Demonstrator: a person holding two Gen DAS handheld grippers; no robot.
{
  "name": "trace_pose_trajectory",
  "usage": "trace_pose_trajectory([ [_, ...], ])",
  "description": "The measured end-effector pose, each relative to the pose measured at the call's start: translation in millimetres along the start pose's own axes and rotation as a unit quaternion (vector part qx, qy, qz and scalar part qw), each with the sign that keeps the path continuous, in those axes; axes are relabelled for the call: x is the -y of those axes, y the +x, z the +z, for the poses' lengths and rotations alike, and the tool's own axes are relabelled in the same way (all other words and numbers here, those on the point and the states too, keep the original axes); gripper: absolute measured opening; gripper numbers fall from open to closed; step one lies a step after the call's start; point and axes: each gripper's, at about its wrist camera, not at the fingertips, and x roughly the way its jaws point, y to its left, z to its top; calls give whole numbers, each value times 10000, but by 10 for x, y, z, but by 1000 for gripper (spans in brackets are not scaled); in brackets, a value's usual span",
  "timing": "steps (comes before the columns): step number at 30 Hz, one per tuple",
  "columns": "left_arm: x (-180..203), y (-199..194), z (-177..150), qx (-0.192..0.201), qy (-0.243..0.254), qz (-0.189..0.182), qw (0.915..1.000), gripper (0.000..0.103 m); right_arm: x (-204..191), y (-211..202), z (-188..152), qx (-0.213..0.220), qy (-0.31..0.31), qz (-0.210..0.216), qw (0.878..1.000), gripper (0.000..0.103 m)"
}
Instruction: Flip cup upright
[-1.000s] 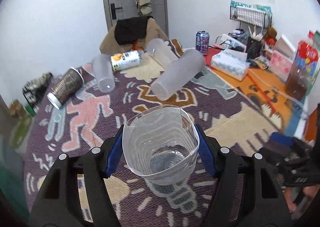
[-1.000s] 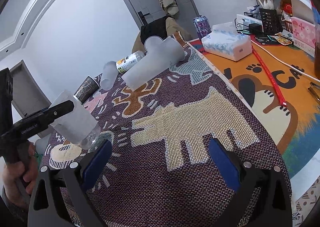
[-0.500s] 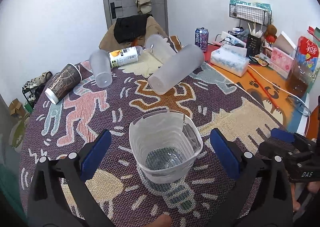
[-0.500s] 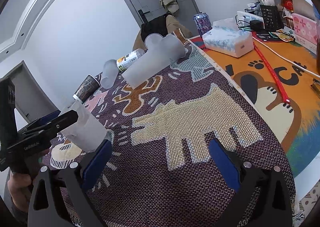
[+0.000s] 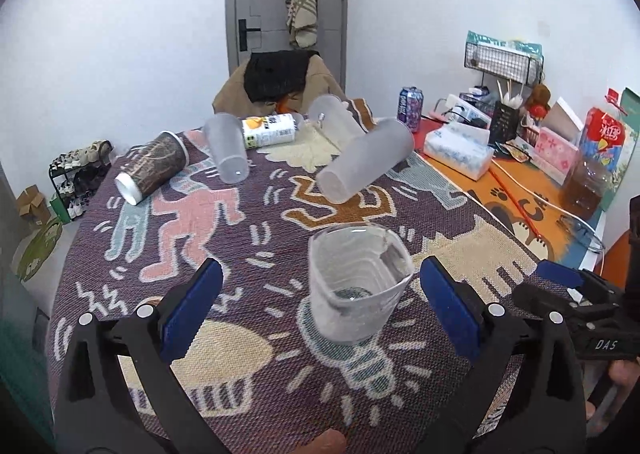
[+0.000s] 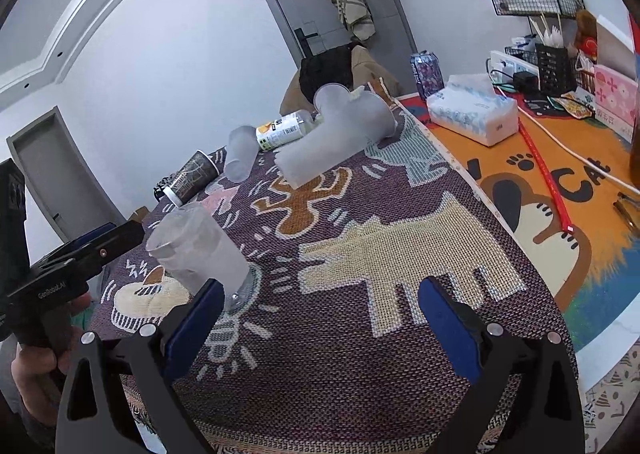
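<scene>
A clear plastic cup (image 5: 354, 286) stands upright, mouth up, on the patterned cloth (image 5: 248, 374); its rim is dented. It also shows in the right wrist view (image 6: 200, 254). My left gripper (image 5: 320, 306) is open, its blue pads wide on either side of the cup and not touching it. My right gripper (image 6: 316, 318) is open and empty above the cloth, to the right of the cup. The left gripper shows in the right wrist view at the left (image 6: 86, 250).
Several cups lie on their sides at the far end: a large frosted cup (image 5: 366, 166), a smaller frosted cup (image 5: 226, 154), a brown paper cup (image 5: 154, 168), and a bottle (image 5: 272, 130). A tissue box (image 5: 458, 148) and clutter sit on the orange mat at the right.
My left gripper opened and let go of the clear cup, then drew back. The cup now stands on the cloth by itself. My right gripper stayed open and barely moved.
</scene>
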Motion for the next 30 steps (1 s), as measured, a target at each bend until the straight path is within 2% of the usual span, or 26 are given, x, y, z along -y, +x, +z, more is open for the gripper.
trace_pose_trajectory([
  [17,-393,-642,-141,502,-341,300,9977,98,-589,-285,-4,118,-567,73,9983,95],
  [30,-546,-1050,-262,788,-565,434,9943,98,-787,-472,-103,247,-926,10,9954,95],
])
